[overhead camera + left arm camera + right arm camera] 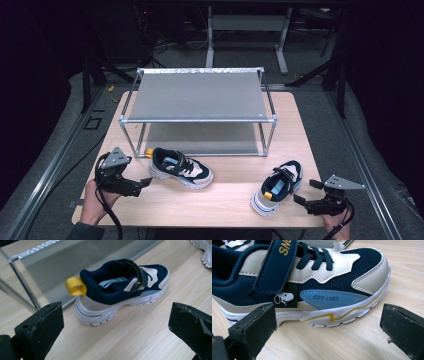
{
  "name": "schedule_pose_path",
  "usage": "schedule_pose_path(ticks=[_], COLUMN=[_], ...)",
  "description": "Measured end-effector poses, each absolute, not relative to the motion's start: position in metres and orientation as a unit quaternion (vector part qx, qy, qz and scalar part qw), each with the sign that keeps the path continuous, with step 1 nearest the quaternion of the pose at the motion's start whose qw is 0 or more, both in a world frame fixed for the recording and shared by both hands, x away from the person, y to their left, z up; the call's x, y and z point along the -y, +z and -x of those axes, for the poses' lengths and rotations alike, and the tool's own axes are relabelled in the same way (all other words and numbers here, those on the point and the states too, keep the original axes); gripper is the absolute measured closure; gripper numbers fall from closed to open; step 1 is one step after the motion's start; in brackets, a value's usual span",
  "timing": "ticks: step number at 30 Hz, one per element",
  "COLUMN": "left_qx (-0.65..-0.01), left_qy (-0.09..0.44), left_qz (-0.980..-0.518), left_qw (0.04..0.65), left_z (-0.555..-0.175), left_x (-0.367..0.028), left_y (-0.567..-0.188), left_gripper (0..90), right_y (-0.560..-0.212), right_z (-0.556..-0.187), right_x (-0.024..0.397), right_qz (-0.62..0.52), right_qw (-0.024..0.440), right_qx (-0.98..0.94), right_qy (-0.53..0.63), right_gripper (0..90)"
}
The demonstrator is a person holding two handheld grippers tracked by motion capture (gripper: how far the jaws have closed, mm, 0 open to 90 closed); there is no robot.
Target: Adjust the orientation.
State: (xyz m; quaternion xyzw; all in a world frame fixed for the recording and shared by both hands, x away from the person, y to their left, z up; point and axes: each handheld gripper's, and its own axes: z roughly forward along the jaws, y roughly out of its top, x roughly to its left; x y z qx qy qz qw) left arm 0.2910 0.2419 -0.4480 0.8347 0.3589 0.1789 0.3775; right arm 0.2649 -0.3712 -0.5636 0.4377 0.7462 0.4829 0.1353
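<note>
Two small shoes sit on the wooden table in front of the rack (197, 95). Both are dark blue and white with thick white soles, and both stand upright. The left shoe (180, 167) lies just before the rack's low shelf, with its yellow heel loop (75, 286) nearest the rack's left leg. The right shoe (277, 187) sits farther from the rack, toe pointing toward its right side.

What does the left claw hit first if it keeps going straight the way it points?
Most likely the heel of the left shoe, which lies dead ahead of the open left claw on the table; only bare wood lies between them.
</note>
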Motion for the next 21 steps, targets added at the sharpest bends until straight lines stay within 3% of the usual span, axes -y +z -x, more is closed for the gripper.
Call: schedule_pose_path(ticks=[14, 21], left_qx=[-0.302, -0.264], left_qy=[0.128, 0.112], left_qz=[-0.883, -0.91], left_qw=[0.337, 0.301], left_z=[-0.322, -0.332], left_x=[-0.191, -0.173], left_y=[-0.454, -0.466], left_gripper=[0.0, 11.9], right_y=[-0.564, -0.564], right_z=[-0.265, -0.267], right_x=[0.371, 0.371], right_qz=[-0.438, -0.438], right_qw=[0.131, 0.122], right_qx=[-0.748, -0.75], right_qy=[0.482, 0.481], right_gripper=[0.5, 0.9])
